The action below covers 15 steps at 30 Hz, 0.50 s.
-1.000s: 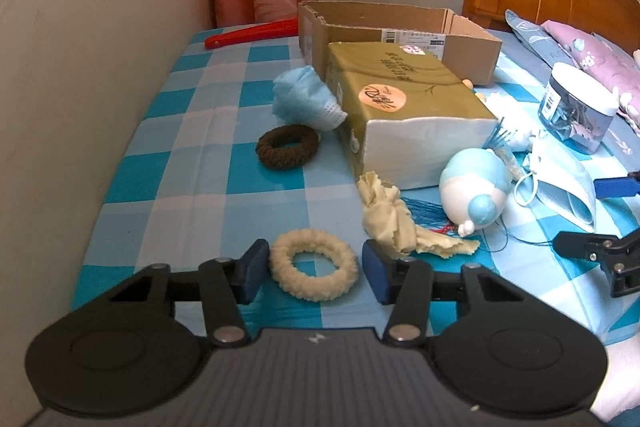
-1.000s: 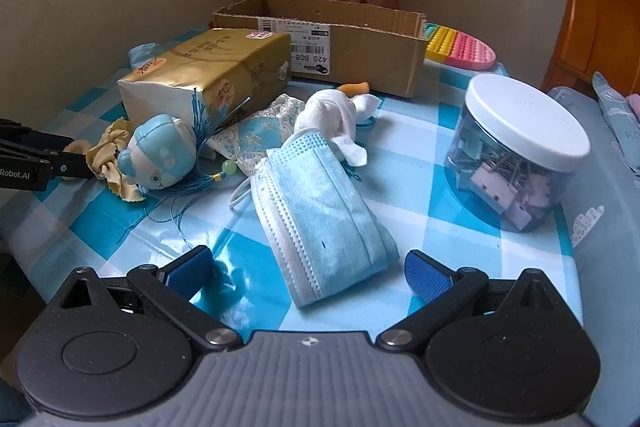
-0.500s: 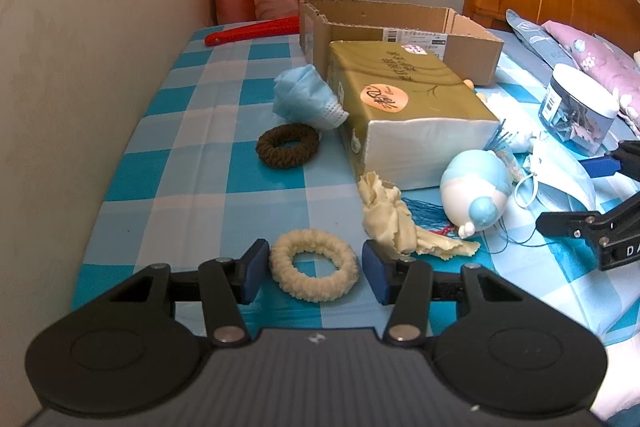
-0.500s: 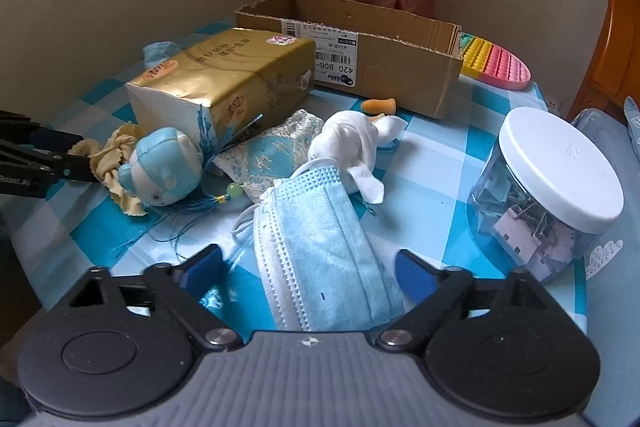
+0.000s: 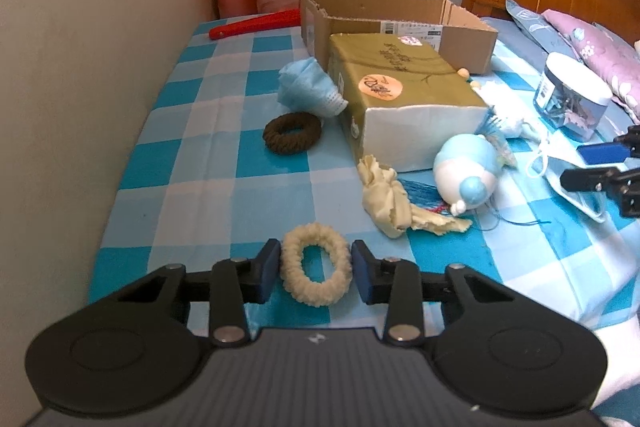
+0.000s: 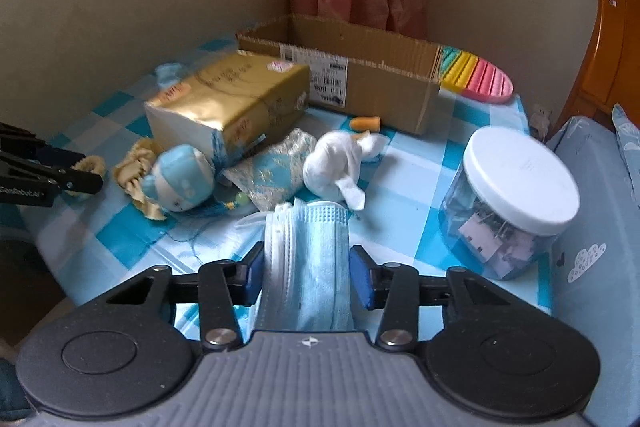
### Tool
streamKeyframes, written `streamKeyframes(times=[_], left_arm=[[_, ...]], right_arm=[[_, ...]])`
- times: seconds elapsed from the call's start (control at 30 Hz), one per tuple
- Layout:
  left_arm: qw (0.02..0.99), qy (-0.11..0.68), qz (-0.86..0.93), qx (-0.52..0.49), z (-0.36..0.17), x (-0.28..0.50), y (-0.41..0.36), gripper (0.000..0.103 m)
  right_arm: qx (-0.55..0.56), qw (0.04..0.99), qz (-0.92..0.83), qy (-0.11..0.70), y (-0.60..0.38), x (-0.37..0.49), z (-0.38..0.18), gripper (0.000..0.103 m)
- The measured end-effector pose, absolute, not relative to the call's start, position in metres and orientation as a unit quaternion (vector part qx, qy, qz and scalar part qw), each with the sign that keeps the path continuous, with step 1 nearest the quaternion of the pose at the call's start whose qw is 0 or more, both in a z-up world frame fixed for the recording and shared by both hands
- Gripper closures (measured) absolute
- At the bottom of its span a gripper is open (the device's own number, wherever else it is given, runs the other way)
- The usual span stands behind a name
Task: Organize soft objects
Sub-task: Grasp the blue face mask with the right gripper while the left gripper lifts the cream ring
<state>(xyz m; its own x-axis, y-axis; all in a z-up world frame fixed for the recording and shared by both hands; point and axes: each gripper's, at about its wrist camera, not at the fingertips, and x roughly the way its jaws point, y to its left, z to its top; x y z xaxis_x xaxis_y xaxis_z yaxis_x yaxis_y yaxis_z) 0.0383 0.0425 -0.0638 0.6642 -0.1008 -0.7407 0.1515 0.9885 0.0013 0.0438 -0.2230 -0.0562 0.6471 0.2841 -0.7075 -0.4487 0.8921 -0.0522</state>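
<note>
On checked cloth (image 5: 192, 163), fuzzy cream ring (image 5: 316, 269) squeezed oval; pleated mask (image 6: 308, 263) bunched.

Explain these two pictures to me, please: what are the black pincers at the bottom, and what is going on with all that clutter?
There is no robot here. A person holds a two-finger gripper in each hand, and each carries a wide-angle camera looking along its fingers, so each picture is one gripper's own view.

The left gripper has just been closing and squeezes a cream hair scrunchie into an oval. The right gripper has just been closing too and pinches a folded blue face mask.

On the checked tablecloth lie a brown scrunchie, a gold tissue pack, a round blue-and-white plush toy, a cardboard box and a white-lidded jar of clips.
</note>
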Motion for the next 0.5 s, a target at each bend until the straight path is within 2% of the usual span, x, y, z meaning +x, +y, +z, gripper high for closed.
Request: streamKeyframes(times=[0.27,0.33,0.4,0.5], left_arm=[[0.924,0.373,-0.079,0.038,-0.028,0.03,0.037,0.066],[0.927,0.362,-0.085,0.044,-0.021,0.031,0.034,0.066],[0.929,0.356,-0.09,0.048,-0.017,0.033,0.029,0.066],[0.928,0.357,-0.1,0.044,-0.015,0.037,0.025,0.066]], right_arm=[[-0.13,0.905,0.213,0.345,-0.231,0.032,-0.036,0.057],[-0.125,0.901,0.226,0.348,-0.234,0.033,-0.038,0.046],[-0.116,0.901,0.232,0.349,-0.234,0.036,-0.042,0.023],[-0.097,0.896,0.243,0.359,-0.232,0.039,-0.05,0.021]])
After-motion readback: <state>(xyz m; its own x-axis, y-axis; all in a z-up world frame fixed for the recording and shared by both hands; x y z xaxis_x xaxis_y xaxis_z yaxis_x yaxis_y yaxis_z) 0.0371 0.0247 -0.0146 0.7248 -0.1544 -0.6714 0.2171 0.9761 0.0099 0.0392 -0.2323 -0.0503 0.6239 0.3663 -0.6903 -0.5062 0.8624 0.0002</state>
